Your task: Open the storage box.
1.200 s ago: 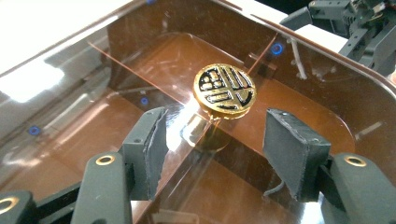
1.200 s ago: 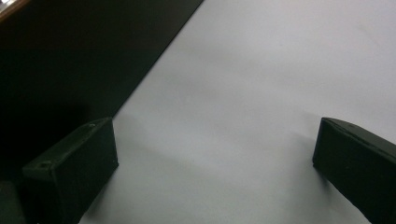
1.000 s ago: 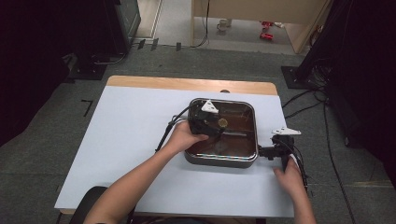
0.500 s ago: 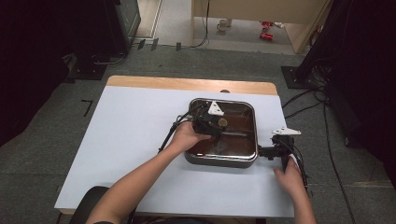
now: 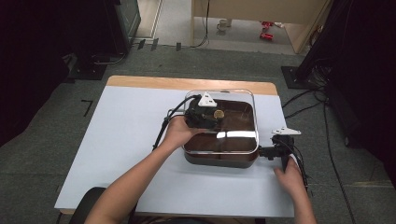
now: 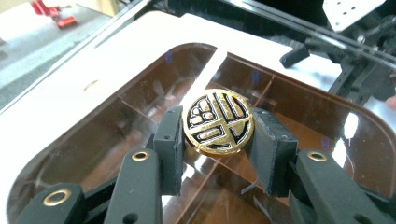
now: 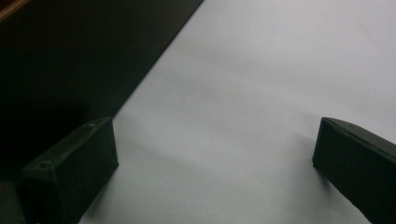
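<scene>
Glass lid (image 6: 299, 121), rigid, fragile, slick | our left gripper (image 6: 219, 144) clamps its gold knob (image 6: 218, 122), above the brown cooker (image 5: 219, 156) | right gripper (image 5: 270, 152) jaws apart, on table (image 7: 261, 93)

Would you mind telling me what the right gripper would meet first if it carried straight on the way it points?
Probably the dark side of the box: the right gripper lies on the table, jaws open, aimed at it. Depth is hard to judge.
</scene>
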